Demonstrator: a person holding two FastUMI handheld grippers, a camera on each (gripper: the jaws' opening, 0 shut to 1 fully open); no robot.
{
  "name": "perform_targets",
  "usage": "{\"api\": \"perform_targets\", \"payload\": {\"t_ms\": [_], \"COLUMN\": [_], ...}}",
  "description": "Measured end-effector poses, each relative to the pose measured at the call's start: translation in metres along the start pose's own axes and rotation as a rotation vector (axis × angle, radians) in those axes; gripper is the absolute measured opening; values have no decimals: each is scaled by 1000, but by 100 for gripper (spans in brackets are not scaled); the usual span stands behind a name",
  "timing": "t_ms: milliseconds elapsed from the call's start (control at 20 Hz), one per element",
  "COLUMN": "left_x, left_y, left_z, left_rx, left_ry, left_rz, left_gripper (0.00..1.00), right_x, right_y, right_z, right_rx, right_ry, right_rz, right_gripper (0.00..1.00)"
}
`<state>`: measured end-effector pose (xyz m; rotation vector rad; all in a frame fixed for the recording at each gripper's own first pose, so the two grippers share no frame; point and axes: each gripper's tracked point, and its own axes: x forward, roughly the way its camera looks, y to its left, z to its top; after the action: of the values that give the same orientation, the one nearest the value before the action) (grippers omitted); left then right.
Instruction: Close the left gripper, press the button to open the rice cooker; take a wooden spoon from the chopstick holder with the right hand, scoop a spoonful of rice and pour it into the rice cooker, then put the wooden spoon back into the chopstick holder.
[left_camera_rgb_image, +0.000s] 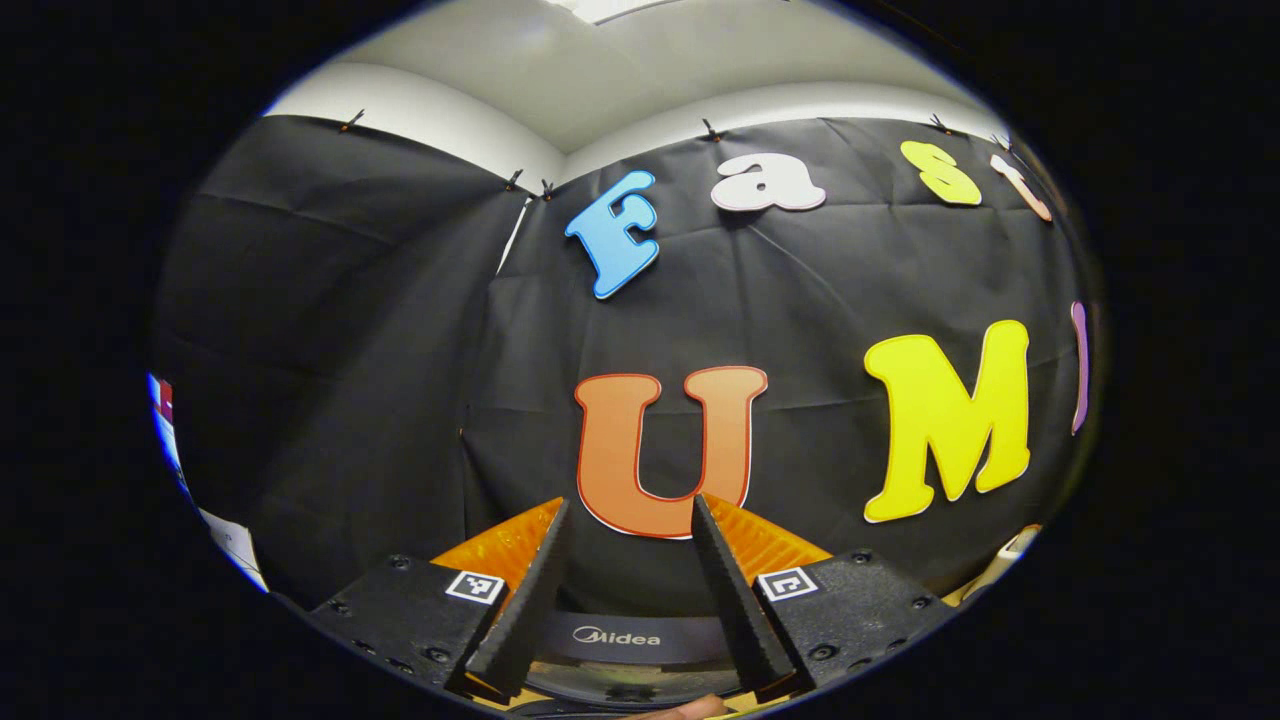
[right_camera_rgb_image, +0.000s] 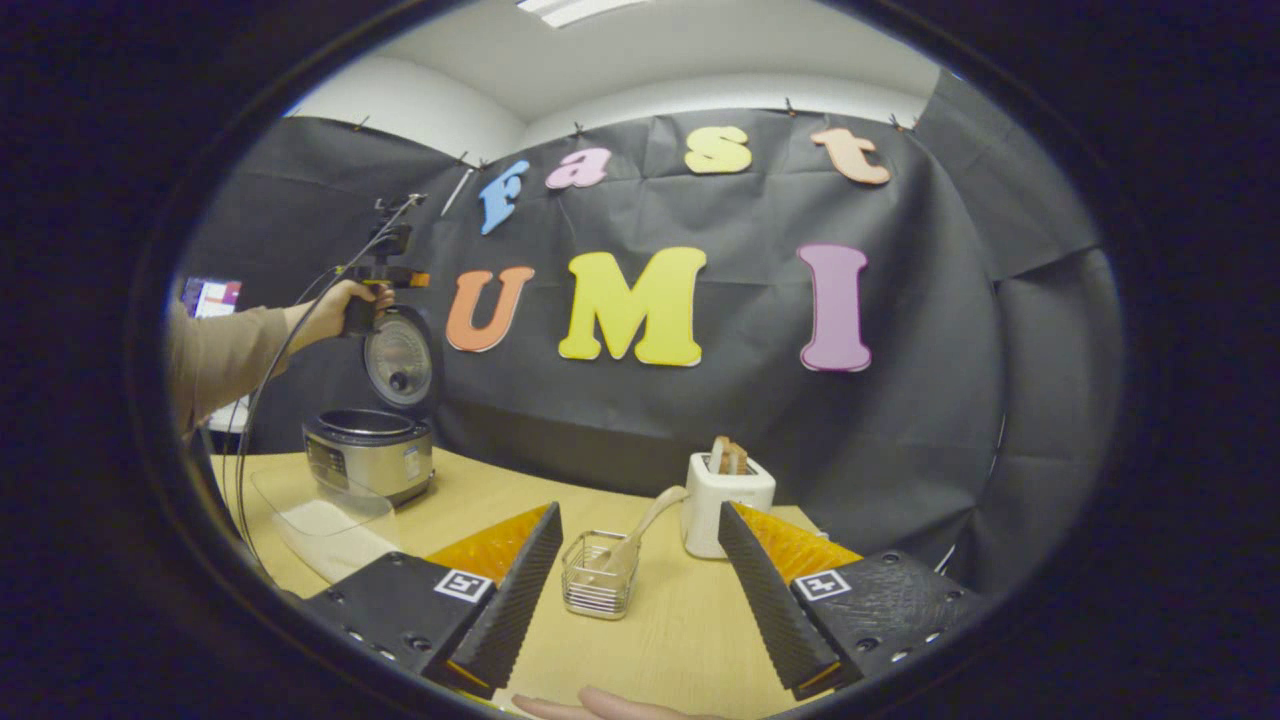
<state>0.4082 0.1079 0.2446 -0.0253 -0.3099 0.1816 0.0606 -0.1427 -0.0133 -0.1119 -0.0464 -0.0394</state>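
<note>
1. In my left gripper view, the left gripper (left_camera_rgb_image: 628, 505) has its fingers spread apart with nothing between them, pointed at the booth wall.
2. Low between those fingers I see the dark top edge of the rice cooker (left_camera_rgb_image: 640, 640), just below and ahead of the gripper.
3. In my right gripper view, the right gripper (right_camera_rgb_image: 640, 512) is wide open and holds nothing, hovering over the wooden table (right_camera_rgb_image: 680, 640).
4. The chopstick holder (right_camera_rgb_image: 598, 575), a wire basket, stands on the table straight ahead, framed between my right fingers but apart from them.
5. The wooden spoon (right_camera_rgb_image: 645, 530) sits in that basket, its handle leaning up and to the right.
6. A white toaster (right_camera_rgb_image: 728, 500) stands just behind the basket.
7. Far to the left, the cooker stands on the table with its lid (right_camera_rgb_image: 400, 358) raised upright.
8. A hand (right_camera_rgb_image: 335, 310) holds the other gripper at the lid's top edge; a sleeve (right_camera_rgb_image: 225, 355) trails off left.
9. A clear container (right_camera_rgb_image: 320, 515) lies just in front of the cooker.
</note>
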Motion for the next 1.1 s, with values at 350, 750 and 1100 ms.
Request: {"api": "perform_targets", "payload": {"t_ms": [350, 750, 1100], "left_x": [10, -13, -83], "left_y": [-17, -16, -14], "left_z": [-46, -47, -59], "left_rx": [64, 96, 97], "left_ry": [90, 176, 195], "left_rz": [-69, -85, -104], "left_gripper": [77, 85, 86], "right_x": [-9, -26, -65], "right_y": [50, 68, 87], "right_z": [-7, 6, 16], "right_rx": [-153, -59, -32], "right_ry": [-16, -63, -114], "right_rz": [40, 43, 36], "right_gripper": [96, 96, 95]}}
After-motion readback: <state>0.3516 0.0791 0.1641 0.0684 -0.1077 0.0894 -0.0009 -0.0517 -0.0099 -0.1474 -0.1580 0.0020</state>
